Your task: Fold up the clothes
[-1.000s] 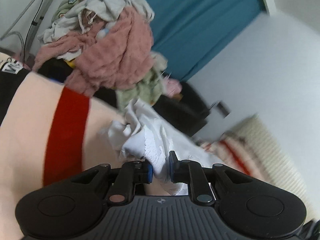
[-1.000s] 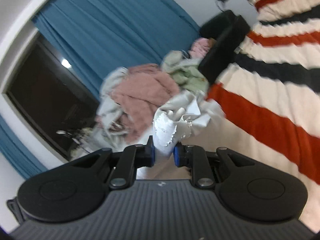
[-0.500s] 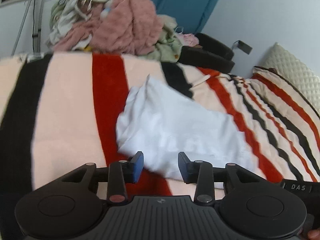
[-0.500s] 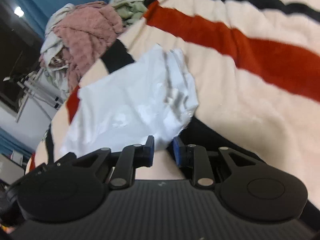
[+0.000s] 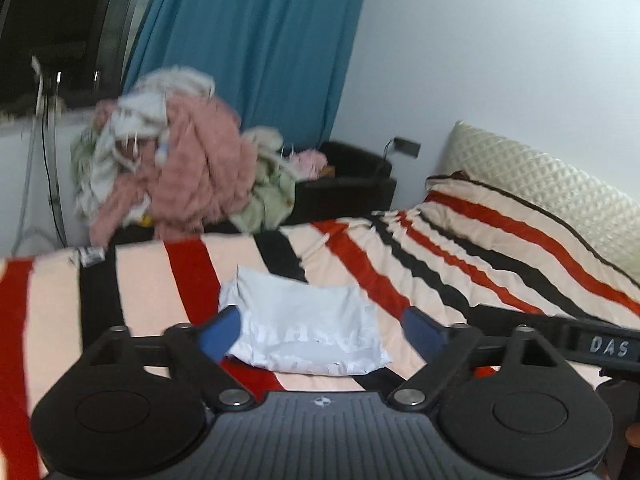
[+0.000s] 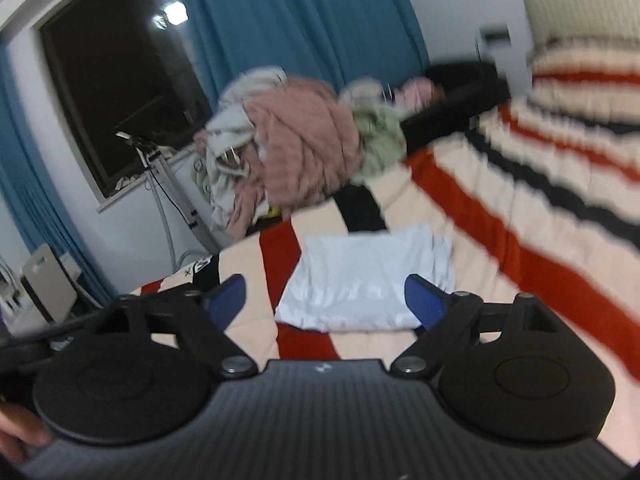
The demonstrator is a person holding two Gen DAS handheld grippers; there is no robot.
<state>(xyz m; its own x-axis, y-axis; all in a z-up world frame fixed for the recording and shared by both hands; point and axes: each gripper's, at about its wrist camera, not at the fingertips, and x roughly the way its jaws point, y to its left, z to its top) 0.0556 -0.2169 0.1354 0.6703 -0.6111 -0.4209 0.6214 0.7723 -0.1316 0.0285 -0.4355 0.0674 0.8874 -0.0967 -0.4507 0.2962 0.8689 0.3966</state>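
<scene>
I am holding my left gripper (image 5: 320,334) above the bed (image 5: 460,264), its blue-padded fingers spread wide and gripping nothing, while my right gripper (image 6: 324,300) is hanging just as wide and just as empty. The folded white garment (image 5: 304,320) is lying flat on the red, black and cream striped blanket (image 6: 500,240), toward the bed's near edge and free of both grippers. A heap of unfolded clothes (image 5: 176,176), pink, white and pale green, is piling up past the bed's far edge, in front of a blue curtain (image 5: 256,52). A quilted cream pillow (image 5: 552,192) is leaning at the head of the bed.
</scene>
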